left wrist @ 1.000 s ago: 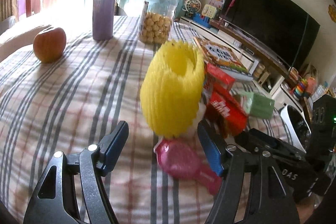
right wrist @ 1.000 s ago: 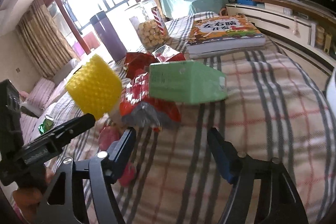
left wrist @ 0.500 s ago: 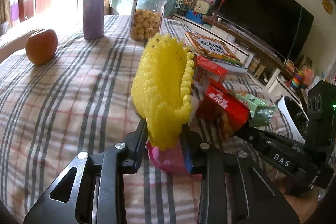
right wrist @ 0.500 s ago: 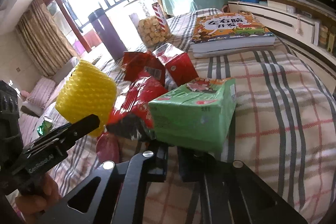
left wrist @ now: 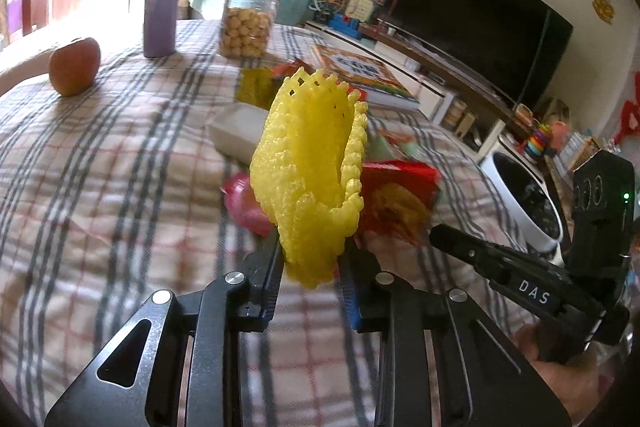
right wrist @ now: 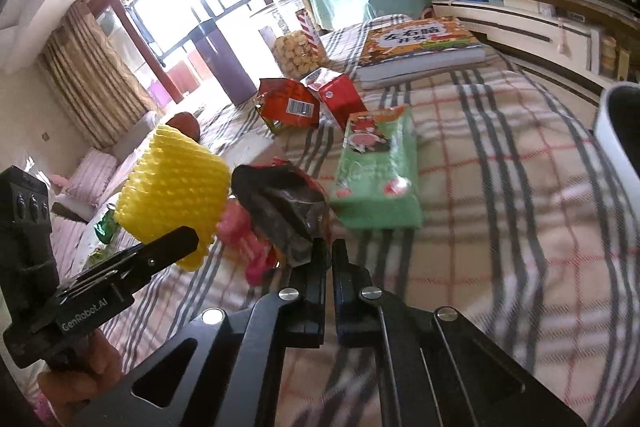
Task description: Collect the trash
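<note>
- Foam fruit net [left wrist: 308,179], yellow: centre of the left wrist view, lifted clear of the checked desk [left wrist: 100,163]. Left claw [left wrist: 310,267] has just been closing and now pinches the net's lower end, squashing it flat. Judged very light, soft and springy; a hold across the collapsed wall should serve.
- Snack wrapper [right wrist: 286,211], dark with red edge: centre of the right wrist view. Right claw [right wrist: 329,255], pressed nearly together, nips its lower corner. Judged thin, crinkly and slippery; a corner grip may slip.
- Green pack [right wrist: 378,171]: lying on the desk, right of centre, untouched.
- Red packets [right wrist: 308,103]: upper centre, on the desk.
- White bin [left wrist: 524,203]: right edge of the left wrist view, likely destination.
</note>
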The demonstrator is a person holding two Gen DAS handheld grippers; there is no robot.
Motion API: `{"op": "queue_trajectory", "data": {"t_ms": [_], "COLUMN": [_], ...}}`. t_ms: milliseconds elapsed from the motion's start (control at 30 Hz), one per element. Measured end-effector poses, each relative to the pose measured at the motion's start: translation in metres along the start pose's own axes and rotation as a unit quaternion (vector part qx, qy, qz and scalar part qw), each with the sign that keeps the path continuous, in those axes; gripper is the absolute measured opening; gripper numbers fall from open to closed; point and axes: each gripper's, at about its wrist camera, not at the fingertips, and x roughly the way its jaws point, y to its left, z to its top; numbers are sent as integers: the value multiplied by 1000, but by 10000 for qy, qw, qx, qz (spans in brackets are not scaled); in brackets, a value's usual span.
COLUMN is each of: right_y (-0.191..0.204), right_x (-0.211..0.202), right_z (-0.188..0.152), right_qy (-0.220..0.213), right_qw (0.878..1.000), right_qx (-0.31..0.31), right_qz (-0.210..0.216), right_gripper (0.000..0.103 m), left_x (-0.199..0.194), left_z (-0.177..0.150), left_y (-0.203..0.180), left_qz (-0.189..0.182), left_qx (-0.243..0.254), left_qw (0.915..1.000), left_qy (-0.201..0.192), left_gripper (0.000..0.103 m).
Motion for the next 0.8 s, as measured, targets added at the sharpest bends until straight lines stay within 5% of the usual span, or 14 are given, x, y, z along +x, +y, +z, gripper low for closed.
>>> {"op": "queue_trajectory", "data": {"t_ms": [133, 267, 333, 367, 400, 800], "right_y": [-7, -15, -14, -11, -8, 23], "right_x": [-18, -25, -27, -27, -27, 34], "right_z": [-8, -10, -9, -8, -8, 13], "right_qy": [-87, -47, -79, -109, -155, 39], "right_qw": [9999, 9994, 9993, 9992, 9992, 10000], "right_qx": [74, 337, 349, 340, 301, 10], "right_qz": [-76, 70, 107, 206, 229, 76], "right_gripper": [3, 16, 45, 72, 80, 76], "left_x": [-4, -11, -14, -15, -15, -15], "left_z": [-4, -9, -11, -12, -12, -18], "left_y": [-12, -12, -5, -2, 3, 22], "left_qz": [-72, -20, 46, 76, 100, 186], "left_qx": [106, 111, 52, 4, -49, -187], "left_qw": [9999, 9999, 9999, 9999, 9999, 9996], "left_qy": [-16, -78, -76, -64, -53, 31], "left_gripper": [25, 25, 25, 25, 25, 25]}}
